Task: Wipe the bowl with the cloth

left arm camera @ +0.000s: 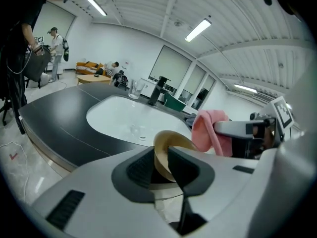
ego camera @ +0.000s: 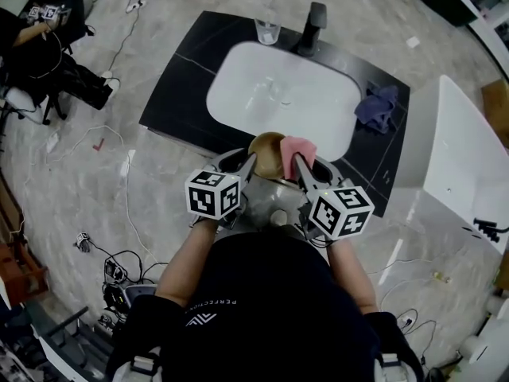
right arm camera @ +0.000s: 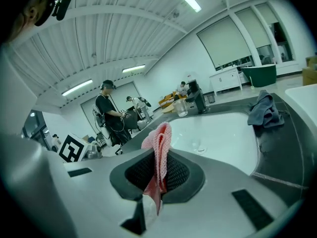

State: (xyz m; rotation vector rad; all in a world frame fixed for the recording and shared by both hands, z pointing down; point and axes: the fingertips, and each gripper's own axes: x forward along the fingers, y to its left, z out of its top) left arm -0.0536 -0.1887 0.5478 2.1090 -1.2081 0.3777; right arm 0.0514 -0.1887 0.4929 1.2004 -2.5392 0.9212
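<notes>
Grey marbled floor [ego camera: 95,213] surrounds a black surface [ego camera: 179,86] with a white sink [ego camera: 238,86] sunk into it. A dark faucet [ego camera: 312,26] stands at the basin's 12 o'clock edge, with a clear glass [ego camera: 267,31] just beside it toward 11 o'clock. A crumpled dark blue rag [ego camera: 378,107] lies on the surface at the sink's 3 o'clock.

Both tools are raised side by side over the near edge of the surface, at the sink's 6 o'clock. The left tool [ego camera: 250,162] is clamped on the rim of a tan bowl [ego camera: 269,151]. In the left gripper view the rim runs between the two dark pads, and the bowl stands tilted on edge above them. The right tool [ego camera: 301,165] is closed on a pink cloth [ego camera: 299,147]. In the right gripper view a fold of the cloth is pinched between the ribbed pads and stands up above them, and a tail hangs below.

The cloth sits at the bowl's 3 o'clock, right against it in the head view. Whether they actually touch is not clear. The marker cube [ego camera: 213,194] of the left tool and the other cube [ego camera: 340,211] lie at 7 and 5 o'clock of the bowl. Far off at 10 o'clock, a seated person [ego camera: 48,46] in dark clothes is on the floor area.
</notes>
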